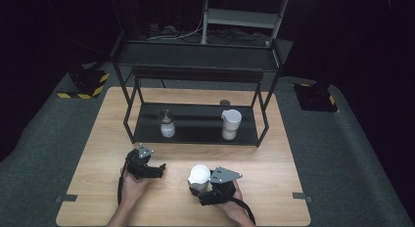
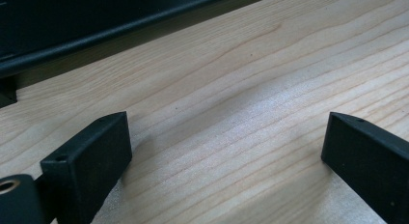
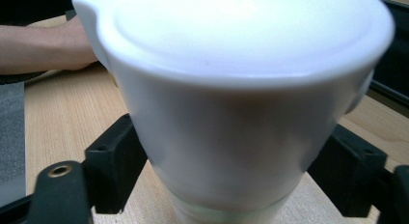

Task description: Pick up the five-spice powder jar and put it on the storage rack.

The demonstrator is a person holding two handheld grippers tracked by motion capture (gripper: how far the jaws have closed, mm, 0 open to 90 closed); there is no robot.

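Smooth white lidded jar (image 3: pixel 241 108), rounded, spouted rim.

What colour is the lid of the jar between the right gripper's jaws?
White; the lid shows best in the right gripper view.

table (image 1: pixel 274 158): pale matt wood | white jar (image 3: pixel 241 113): smooth glossy plastic | rack (image 1: pixel 195 56): black metal

White lidded jar (image 3: pixel 241 103) stands between the black jaws, touching both.
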